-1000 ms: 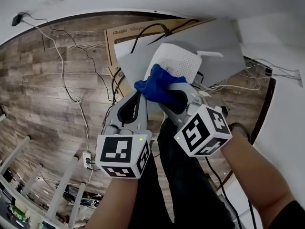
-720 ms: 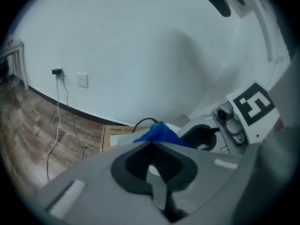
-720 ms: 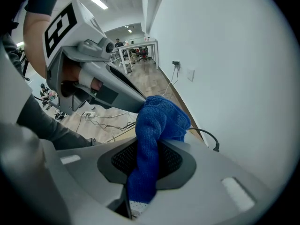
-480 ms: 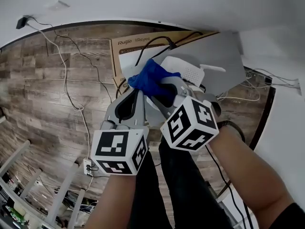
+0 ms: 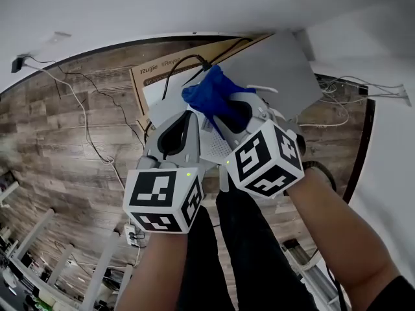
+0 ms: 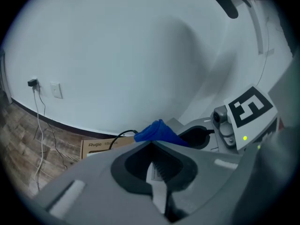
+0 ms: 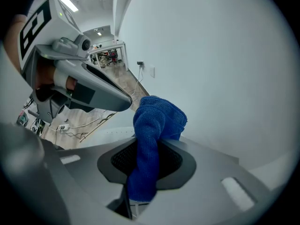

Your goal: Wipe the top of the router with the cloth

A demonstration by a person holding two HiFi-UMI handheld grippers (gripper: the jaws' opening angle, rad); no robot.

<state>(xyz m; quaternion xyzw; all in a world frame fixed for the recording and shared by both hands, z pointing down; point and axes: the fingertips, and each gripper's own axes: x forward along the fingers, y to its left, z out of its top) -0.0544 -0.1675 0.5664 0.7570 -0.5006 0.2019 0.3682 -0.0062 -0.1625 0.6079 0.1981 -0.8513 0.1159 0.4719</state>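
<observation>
My right gripper (image 5: pixel 228 107) is shut on a bunched blue cloth (image 5: pixel 211 96), which bulges out past its jaws (image 7: pixel 157 118). The cloth lies over the white router (image 5: pixel 216 149), of which only a vented strip and a thin antenna (image 5: pixel 262 88) show. My left gripper (image 5: pixel 189 116) sits just left of the cloth, shut on a white ridged edge of the router (image 6: pixel 157 182). In the left gripper view the cloth (image 6: pixel 157 131) pokes up beyond the jaws, with the right gripper's marker cube (image 6: pixel 248 109) behind it.
A flat grey panel (image 5: pixel 279 63) and a cardboard box (image 5: pixel 152 76) lie under the router near the white wall (image 5: pixel 194 5). Cables (image 5: pixel 91 141) and a power strip (image 5: pixel 133 235) trail over the wood floor. Dark trouser legs (image 5: pixel 246 251) are below.
The right gripper has carried the cloth forward over the router's top, which is now mostly covered. Both grippers sit closer together and nearer the wall.
</observation>
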